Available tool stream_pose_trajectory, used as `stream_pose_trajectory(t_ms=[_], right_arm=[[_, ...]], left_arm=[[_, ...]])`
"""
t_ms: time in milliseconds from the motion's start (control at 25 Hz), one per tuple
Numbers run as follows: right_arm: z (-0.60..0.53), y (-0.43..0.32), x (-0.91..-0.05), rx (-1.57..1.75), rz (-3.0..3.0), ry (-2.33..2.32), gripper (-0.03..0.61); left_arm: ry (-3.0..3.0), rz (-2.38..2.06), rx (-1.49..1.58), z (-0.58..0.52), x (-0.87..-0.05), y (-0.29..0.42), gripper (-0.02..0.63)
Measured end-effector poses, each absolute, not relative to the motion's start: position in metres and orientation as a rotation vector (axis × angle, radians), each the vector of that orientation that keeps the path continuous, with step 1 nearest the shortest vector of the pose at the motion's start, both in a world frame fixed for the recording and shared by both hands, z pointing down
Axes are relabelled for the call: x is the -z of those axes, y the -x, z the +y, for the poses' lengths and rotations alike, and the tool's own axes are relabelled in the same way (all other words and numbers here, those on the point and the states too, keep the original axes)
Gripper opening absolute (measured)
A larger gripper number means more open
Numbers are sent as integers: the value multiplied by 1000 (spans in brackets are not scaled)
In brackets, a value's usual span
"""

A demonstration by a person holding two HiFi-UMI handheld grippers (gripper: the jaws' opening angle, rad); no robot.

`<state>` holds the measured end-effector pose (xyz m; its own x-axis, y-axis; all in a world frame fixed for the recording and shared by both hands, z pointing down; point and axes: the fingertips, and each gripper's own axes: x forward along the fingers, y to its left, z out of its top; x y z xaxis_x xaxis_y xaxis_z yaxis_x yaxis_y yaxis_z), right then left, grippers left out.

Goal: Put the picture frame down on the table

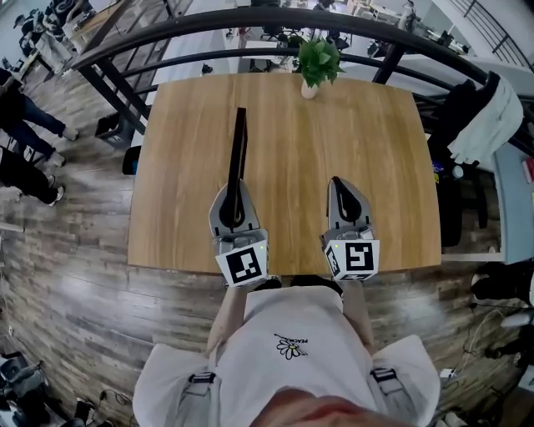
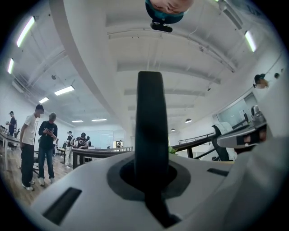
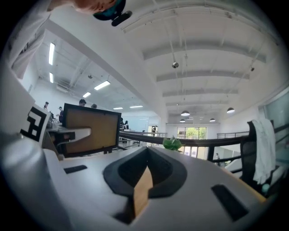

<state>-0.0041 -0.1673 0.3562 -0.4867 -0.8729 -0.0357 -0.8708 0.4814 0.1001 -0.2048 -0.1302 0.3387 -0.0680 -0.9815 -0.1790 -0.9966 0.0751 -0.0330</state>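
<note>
At the near edge of the wooden table (image 1: 284,125) stood a person in a white shirt (image 1: 292,325). The shirt carried a small daisy print (image 1: 289,346) with lettering beside it that was too small to read. Each hand held a gripper out over the near edge, and each gripper bore a cube with black-and-white square markers and no words. The left gripper (image 1: 236,196) was over the left half of the table, with its jaws clamped on the near end of the picture frame (image 1: 239,146). The black frame was upright and edge-on from above, running from the gripper toward the far edge. The right gripper view showed its flat brown panel inside a black border (image 3: 86,131). No view showed whether its lower edge touched the table. The right gripper (image 1: 338,185) was well apart from it, over the right half, with its jaws closed together on nothing. At the middle of the far edge stood a small green plant (image 1: 318,60) in a pale pot. A dark curved railing (image 1: 250,21) ran beyond the table. A white garment (image 1: 492,117) hung past the far right corner.
</note>
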Motion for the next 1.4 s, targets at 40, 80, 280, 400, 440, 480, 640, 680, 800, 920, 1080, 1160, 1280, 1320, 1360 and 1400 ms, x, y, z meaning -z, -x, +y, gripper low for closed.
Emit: stream_pose_trajectory(t_ms=[40,80,280,400,440,480,640,680,800,920,1080,1160,1280,1320,1360,1400], right_arm=[[-168,3,-356,216,-2650,-1589,-6],[-170,3,-355,265,-2628,-1586,-6],[-189,0,-342,322,-2674,-1539,-6],[-192,-7,-353,277,-2696,-1511,-6],[-193,-11,-355,248,-2703,-1511,-6],[-196,-14,-357,219,-2708,-1517,-6],[-202,-29,-358,155,-2712,-1541,-6],[-203,-31,-358,152,-2715,-1543,-6],[-205,-35,-356,131,-2739,-1540,-6],[-206,-36,-354,127,-2751,-1526,-6],[-207,-34,-356,153,-2737,-1503,-6],[-208,-34,-360,127,-2739,-1498,-6],[-209,-33,-359,65,-2781,-1491,-6],[-209,-32,-358,55,-2788,-1489,-6],[-210,-32,-358,58,-2787,-1488,-6],[-210,-32,-358,67,-2780,-1486,-6]], left_arm=[[2042,2182,-122,-130,-341,203,23],[2046,2175,-89,-131,-342,202,23],[1993,2204,-89,-146,-331,199,23],[1972,2236,-77,-147,-338,196,23],[1969,2244,-70,-148,-340,194,23],[1967,2250,-65,-148,-342,193,23],[1952,2257,-58,-150,-339,184,23],[1948,2256,-57,-151,-338,183,23],[1938,2262,-56,-153,-337,179,23],[1939,2263,-48,-155,-336,176,23],[1941,2245,-21,-157,-336,170,23],[1931,2232,-27,-157,-331,166,23],[1931,2226,-24,-159,-331,163,23],[1936,2230,-31,-161,-330,163,23],[1941,2233,-32,-163,-331,163,23],[1947,2234,-27,-164,-332,162,23]])
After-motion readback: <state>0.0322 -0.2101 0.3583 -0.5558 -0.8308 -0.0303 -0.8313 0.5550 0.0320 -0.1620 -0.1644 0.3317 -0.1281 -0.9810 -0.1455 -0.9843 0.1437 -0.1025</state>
